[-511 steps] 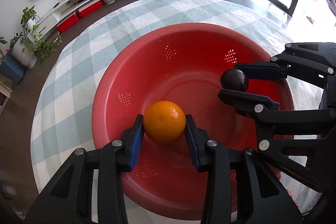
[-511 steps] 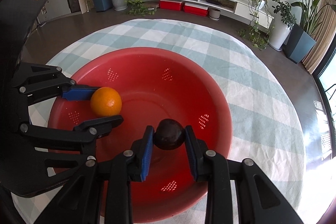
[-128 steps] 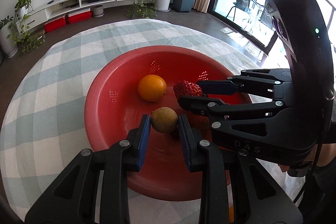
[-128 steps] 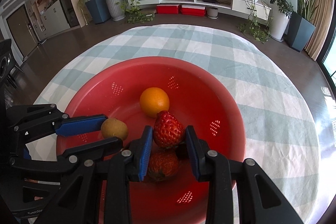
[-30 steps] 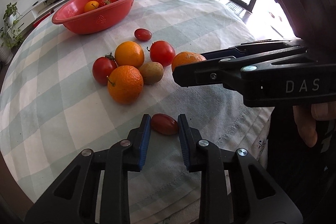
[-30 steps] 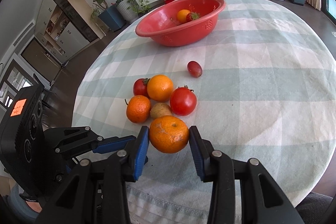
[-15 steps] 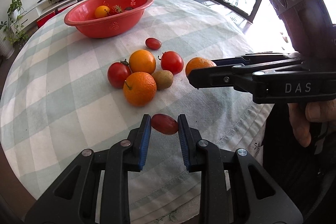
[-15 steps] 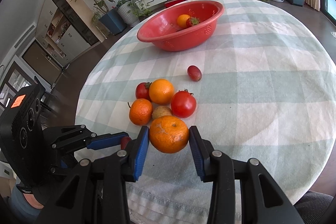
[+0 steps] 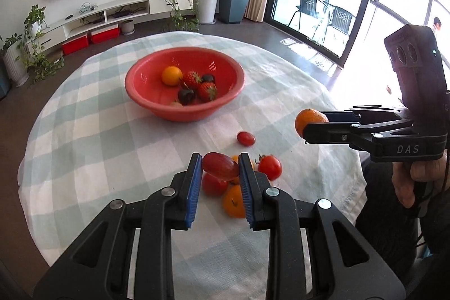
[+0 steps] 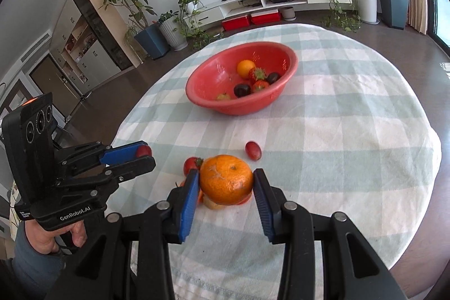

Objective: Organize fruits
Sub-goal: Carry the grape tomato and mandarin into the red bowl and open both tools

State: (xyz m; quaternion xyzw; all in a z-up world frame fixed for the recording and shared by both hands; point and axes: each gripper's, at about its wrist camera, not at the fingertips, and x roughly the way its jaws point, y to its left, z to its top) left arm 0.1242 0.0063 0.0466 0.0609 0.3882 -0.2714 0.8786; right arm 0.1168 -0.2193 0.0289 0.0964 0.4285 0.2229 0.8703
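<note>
My left gripper (image 9: 220,169) is shut on a small oval red grape tomato (image 9: 220,166), held above the table. My right gripper (image 10: 226,182) is shut on a tangerine (image 10: 226,179), also lifted; it shows at the right of the left wrist view as the tangerine (image 9: 309,118). The red bowl (image 9: 146,96) (image 10: 197,92) stands farther back and holds an orange (image 9: 171,76), strawberries (image 9: 206,90), dark plums (image 9: 186,96) and a kiwi. Below the grippers lie a tomato (image 9: 269,167), an orange (image 9: 233,201) and another grape tomato (image 9: 245,138) (image 10: 252,150).
A round table with a green-and-white checked cloth (image 9: 98,137) carries everything. A hand (image 9: 413,182) holds the right gripper, another hand (image 10: 45,241) the left. Behind are a TV, a low shelf, potted plants and a glass door.
Both grippers have risen with their fruit and tilted toward the bowl. The bowl now sits nearer the middle of each view and the fruit pile has slid under the fingers.
</note>
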